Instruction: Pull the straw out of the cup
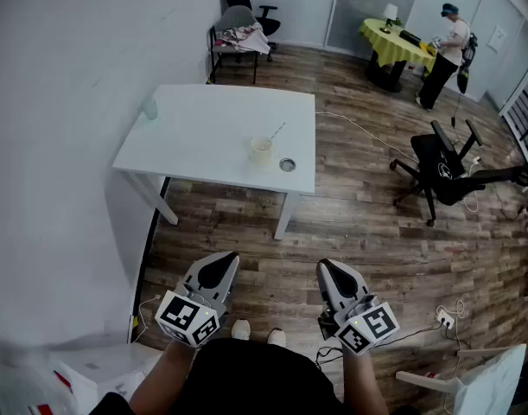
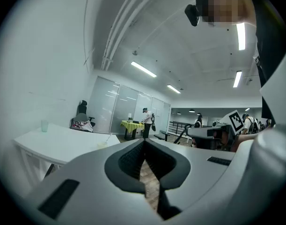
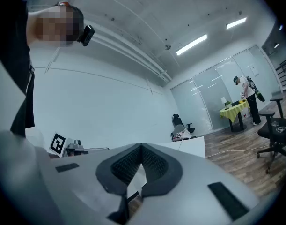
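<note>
A pale cup (image 1: 261, 150) with a thin straw (image 1: 276, 131) leaning up to the right stands on the white table (image 1: 203, 137), near its front right part. In the left gripper view the cup (image 2: 102, 144) is a small shape on the table (image 2: 54, 142). Both grippers are far from it, held close to the person's body over the wood floor. My left gripper (image 1: 226, 260) has its tips together and holds nothing. My right gripper (image 1: 326, 269) is likewise shut and empty. Each gripper view shows its jaws meeting at the tip, left gripper (image 2: 143, 141), right gripper (image 3: 141, 146).
A small round metal lid (image 1: 287, 164) lies right of the cup. A clear glass (image 1: 149, 107) stands at the table's left edge. A black office chair (image 1: 445, 167) is at the right, a second chair (image 1: 239, 28) behind the table, and a person (image 1: 442, 50) by a yellow-covered table (image 1: 393, 41).
</note>
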A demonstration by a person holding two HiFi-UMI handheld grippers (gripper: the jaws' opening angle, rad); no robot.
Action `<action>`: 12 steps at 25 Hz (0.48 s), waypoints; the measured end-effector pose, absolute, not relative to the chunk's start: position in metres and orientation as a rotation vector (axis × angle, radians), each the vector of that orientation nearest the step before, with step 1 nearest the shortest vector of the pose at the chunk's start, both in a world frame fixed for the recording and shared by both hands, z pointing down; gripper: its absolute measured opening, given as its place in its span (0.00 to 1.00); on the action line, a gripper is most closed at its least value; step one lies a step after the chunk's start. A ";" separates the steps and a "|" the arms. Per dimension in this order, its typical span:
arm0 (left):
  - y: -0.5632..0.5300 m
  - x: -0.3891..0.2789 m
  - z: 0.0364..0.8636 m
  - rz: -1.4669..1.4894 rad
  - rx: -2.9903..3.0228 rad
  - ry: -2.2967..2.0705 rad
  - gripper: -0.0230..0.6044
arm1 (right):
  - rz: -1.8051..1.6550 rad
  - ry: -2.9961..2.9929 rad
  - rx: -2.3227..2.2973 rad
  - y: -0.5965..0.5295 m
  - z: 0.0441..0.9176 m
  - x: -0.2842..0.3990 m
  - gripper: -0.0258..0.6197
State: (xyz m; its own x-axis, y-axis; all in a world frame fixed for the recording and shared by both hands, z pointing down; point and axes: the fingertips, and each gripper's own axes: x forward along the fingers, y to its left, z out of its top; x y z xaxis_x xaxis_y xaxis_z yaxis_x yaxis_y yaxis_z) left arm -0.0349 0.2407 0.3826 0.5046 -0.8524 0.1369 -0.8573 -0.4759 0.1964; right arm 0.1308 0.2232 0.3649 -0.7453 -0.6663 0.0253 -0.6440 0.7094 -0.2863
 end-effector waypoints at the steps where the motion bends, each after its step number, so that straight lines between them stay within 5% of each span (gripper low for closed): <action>1: 0.241 -0.036 0.385 0.028 2.506 -1.454 0.06 | -0.425 2.831 -1.087 0.224 0.366 0.131 0.07; 12: 0.238 -0.042 0.392 0.021 2.512 -1.437 0.06 | -0.417 2.820 -1.116 0.227 0.370 0.128 0.07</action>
State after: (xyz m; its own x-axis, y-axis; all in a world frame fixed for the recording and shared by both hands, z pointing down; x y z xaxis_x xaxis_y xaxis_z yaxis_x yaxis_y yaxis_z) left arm -0.0423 0.2377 0.3915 0.5144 -0.8470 0.1343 -0.8506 -0.4840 0.2054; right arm 0.1283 0.2268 0.3697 -0.7313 -0.6816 0.0256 -0.6599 0.6975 -0.2794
